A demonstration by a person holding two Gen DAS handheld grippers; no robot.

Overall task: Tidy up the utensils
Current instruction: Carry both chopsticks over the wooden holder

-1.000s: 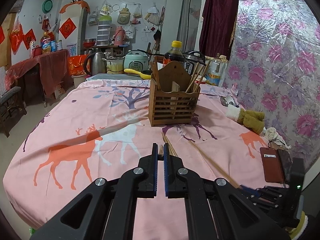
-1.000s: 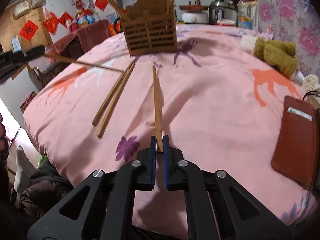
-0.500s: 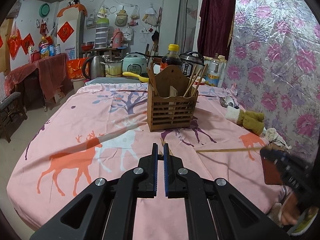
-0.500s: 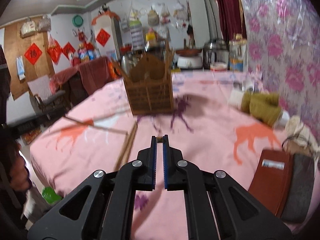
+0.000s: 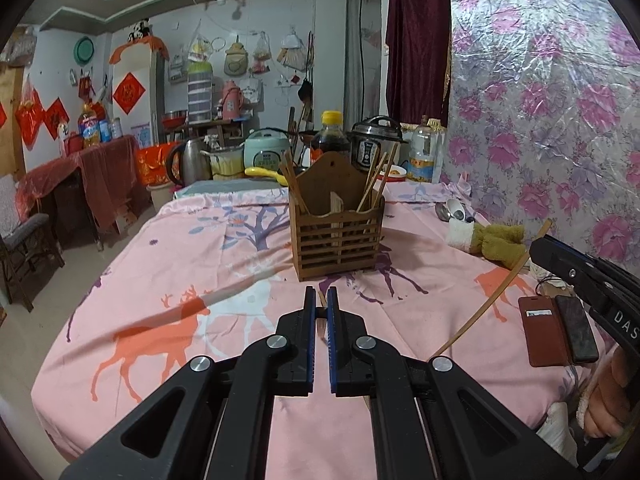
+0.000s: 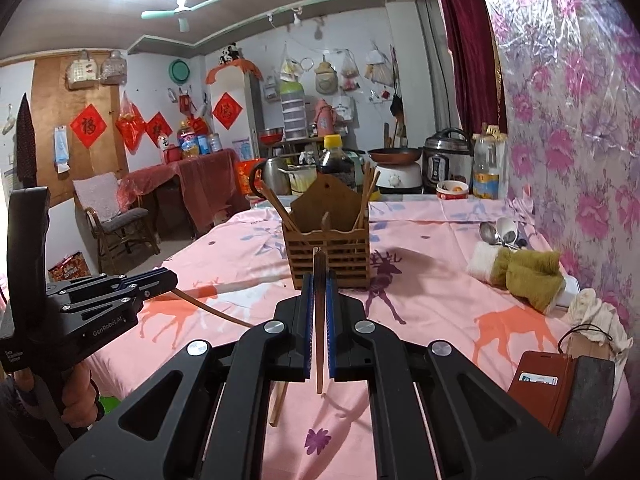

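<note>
Right wrist view: a table under a pink tablecloth point(image 6: 432, 292) with deer prints fills the scene. A slatted wooden holder point(image 6: 326, 258) stands upright near its middle, with chopsticks leaning out of its left and right compartments. At the table's right edge lie a green and white stuffed toy point(image 6: 520, 270), a brown wallet point(image 6: 540, 388) and, farther back, 2 spoons point(image 6: 498, 234). The right gripper point(image 6: 319, 286) is clamped on a chopstick point(image 6: 319, 320) that runs lengthwise between its blue pads, its far tip pointing at the holder, lifted off the cloth. The left gripper point(image 6: 164, 280) sits off to the left, clenched on another chopstick point(image 6: 212, 310) that slants down toward the table. In the left wrist view that gripper point(image 5: 320, 300) shows only a narrow gap with the stick's end in it, and the right one's chopstick point(image 5: 492, 292) slants across the right side. A loose chopstick point(image 6: 278, 402) lies on the cloth just below the right gripper
</note>
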